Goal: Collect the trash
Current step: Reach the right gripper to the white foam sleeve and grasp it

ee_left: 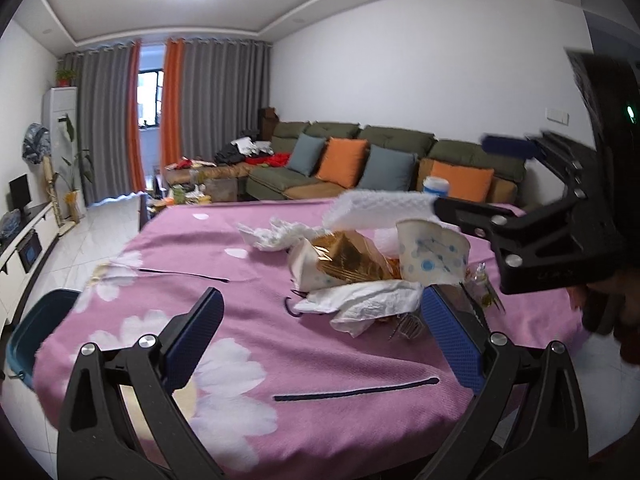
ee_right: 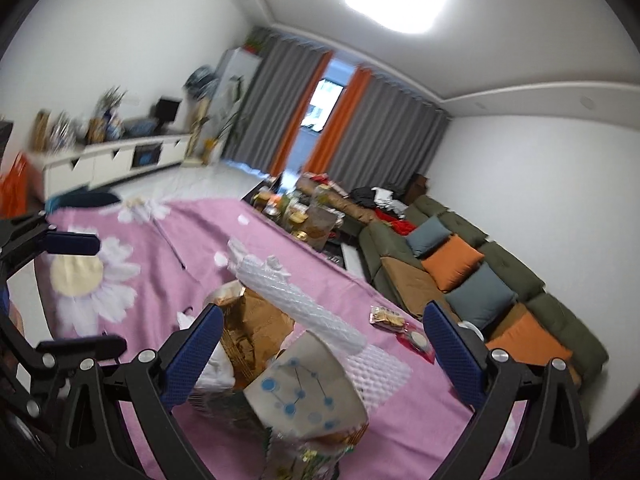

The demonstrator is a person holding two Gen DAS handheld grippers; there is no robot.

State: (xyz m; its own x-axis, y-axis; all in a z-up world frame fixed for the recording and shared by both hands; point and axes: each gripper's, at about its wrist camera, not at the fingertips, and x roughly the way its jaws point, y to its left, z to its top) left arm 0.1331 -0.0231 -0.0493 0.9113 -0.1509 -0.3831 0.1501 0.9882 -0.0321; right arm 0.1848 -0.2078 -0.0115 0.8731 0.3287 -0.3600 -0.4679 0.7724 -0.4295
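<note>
We hold both tools spread wide, gripping nothing: left tool (ee_left: 320,340), right tool (ee_right: 320,350). The trash pile (ee_left: 360,264) sits at one o'clock on the tabletop (ee_left: 248,344). The foam net (ee_right: 296,304) perched on top could slide off if nudged.

A: Left wrist cam sat low over the worktop (ee_left: 248,360), facing the sofa (ee_left: 360,152).
B: Right cam looked tilted, close above the trash pile (ee_right: 280,360). Both shared pile, sofa, curtains (ee_left: 216,120).

no legible text, labels or numbers
</note>
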